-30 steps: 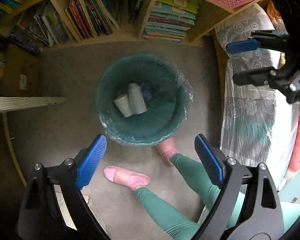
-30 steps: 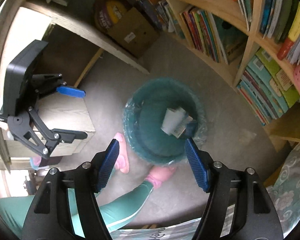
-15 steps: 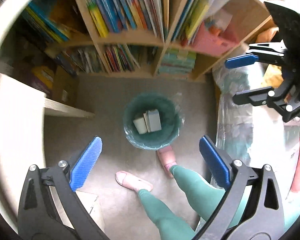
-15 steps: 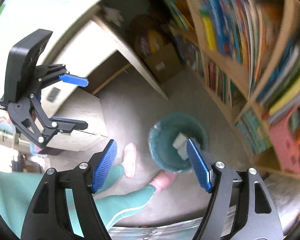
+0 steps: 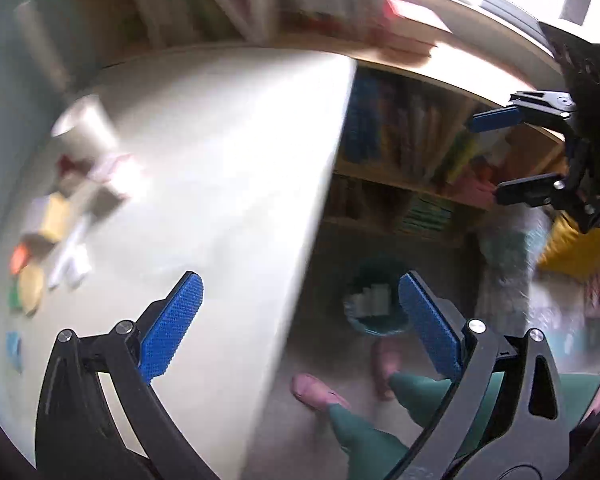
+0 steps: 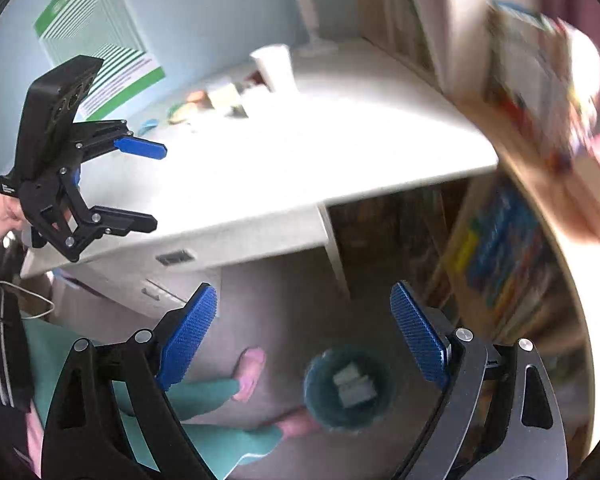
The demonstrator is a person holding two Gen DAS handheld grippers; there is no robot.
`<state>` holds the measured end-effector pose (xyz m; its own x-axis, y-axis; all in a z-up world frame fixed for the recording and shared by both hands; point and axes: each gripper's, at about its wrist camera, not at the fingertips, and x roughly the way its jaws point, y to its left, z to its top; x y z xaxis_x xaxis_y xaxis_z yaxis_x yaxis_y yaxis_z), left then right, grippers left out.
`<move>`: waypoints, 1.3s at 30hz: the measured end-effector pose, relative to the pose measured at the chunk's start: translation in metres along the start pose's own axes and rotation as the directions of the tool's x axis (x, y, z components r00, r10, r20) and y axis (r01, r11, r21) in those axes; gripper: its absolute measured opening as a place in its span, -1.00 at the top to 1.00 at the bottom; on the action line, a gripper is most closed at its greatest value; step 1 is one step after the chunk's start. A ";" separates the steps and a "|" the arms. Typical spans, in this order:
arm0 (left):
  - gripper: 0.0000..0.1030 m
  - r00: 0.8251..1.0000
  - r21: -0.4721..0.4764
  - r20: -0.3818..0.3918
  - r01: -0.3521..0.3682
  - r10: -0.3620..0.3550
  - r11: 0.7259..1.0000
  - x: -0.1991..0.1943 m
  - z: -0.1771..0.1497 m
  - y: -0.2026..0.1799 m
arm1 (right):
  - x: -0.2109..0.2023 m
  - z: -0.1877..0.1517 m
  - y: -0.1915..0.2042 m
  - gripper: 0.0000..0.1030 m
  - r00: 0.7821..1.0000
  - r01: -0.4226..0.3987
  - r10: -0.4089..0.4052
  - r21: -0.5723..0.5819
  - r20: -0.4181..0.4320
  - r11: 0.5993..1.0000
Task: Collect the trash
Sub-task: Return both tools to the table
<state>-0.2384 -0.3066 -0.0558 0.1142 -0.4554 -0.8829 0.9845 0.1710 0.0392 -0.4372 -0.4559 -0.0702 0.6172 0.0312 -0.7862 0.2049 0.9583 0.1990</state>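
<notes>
A teal trash bin (image 5: 374,306) lined with a clear bag stands on the floor far below, with pale cartons inside; it also shows in the right wrist view (image 6: 346,386). My left gripper (image 5: 296,328) is open and empty, high above the edge of a white desk (image 5: 220,168). My right gripper (image 6: 302,338) is open and empty above the floor and bin. On the desk lie a white paper cup (image 5: 86,128), small boxes and wrappers (image 5: 56,220), blurred. The cup also shows in the right wrist view (image 6: 274,66).
A wooden bookshelf (image 5: 416,152) full of books stands behind the bin. The person's green-clad legs and pink slippers (image 5: 316,390) are beside the bin. A bed with patterned cover (image 5: 512,260) is at right. A desk drawer unit (image 6: 140,280) sits under the desk.
Both grippers have risen well above the bin and tilted up, so the desk top with its clutter has come into view. Both stay open and empty.
</notes>
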 end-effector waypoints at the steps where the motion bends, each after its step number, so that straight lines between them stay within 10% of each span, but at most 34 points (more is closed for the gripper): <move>1: -0.87 1.000 -0.024 0.011 -0.012 0.012 1.000 -0.005 -0.008 0.016 | 0.004 0.011 0.008 -0.71 1.000 -0.009 0.009 -0.019 0.007 1.000; 11: -0.87 0.995 -0.201 0.022 -0.089 0.096 0.975 -0.034 -0.069 0.135 | 0.056 0.106 0.081 -0.71 0.995 -0.094 0.096 -0.199 -0.002 0.975; 21: -0.87 0.991 -0.216 0.060 -0.107 0.122 0.971 -0.039 -0.063 0.213 | 0.106 0.168 0.118 -0.71 0.996 -0.088 0.091 -0.239 0.000 0.967; 39: -0.52 0.995 -0.159 -0.103 -0.031 0.015 0.987 0.095 0.009 0.275 | 0.229 0.227 0.075 -0.69 0.988 -0.111 0.087 -0.198 -0.127 0.974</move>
<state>0.0445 -0.3113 -0.1249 0.1145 -0.3599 -0.9259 0.9468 0.3216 -0.0079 -0.1075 -0.4414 -0.1024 0.5312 0.1505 -0.8338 -0.0196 0.9860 0.1655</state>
